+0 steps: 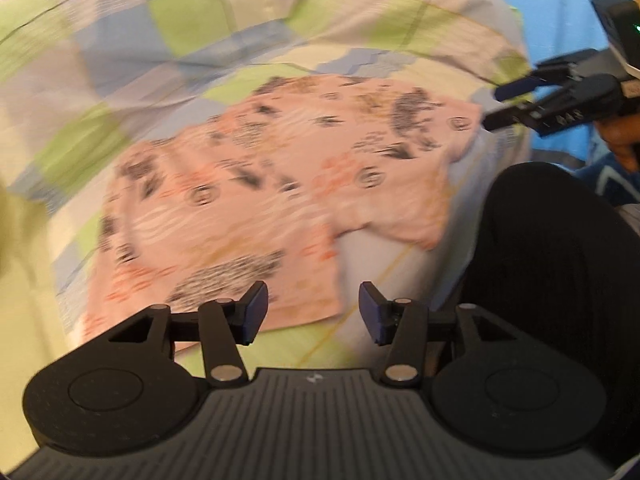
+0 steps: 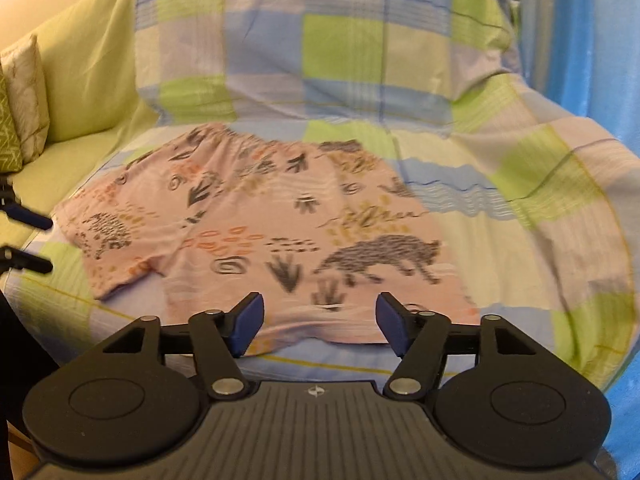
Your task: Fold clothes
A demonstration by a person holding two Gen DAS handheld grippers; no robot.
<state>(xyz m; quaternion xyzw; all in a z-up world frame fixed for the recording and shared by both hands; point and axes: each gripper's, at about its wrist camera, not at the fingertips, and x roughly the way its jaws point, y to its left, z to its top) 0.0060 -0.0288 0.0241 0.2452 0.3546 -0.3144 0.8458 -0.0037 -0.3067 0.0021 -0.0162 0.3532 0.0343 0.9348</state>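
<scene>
My left gripper (image 1: 313, 311) hangs with its blue-padded fingers spread apart and nothing between them, just over the near edge of the pale pink cotton shorts printed with dark animals and orange marks (image 1: 256, 204). In this view the shorts lie ahead of me on the green, blue and white checked bedsheet (image 1: 192, 40) that covers the sofa, and their long axis runs from near-left to far-right. One leg hem sits almost under my left fingers; the other end reaches toward my right gripper (image 1: 490, 108), which shows at the far right, just beside that corner. A dark-clothed knee (image 1: 552, 248) fills the lower right. The picture is blurred, so fine creases are hard to read.

From the right wrist view, my right gripper (image 2: 320, 322) is likewise open and empty, poised over the near hem of the shorts (image 2: 260, 220). They lie mostly flat, waistband far, legs toward me, the left leg splayed outward toward my left gripper (image 2: 38, 242). I judge each gripper is nearest its own side's corner, suiting a two-handed fold. A light green cushion (image 2: 24, 100) stands at far left.
</scene>
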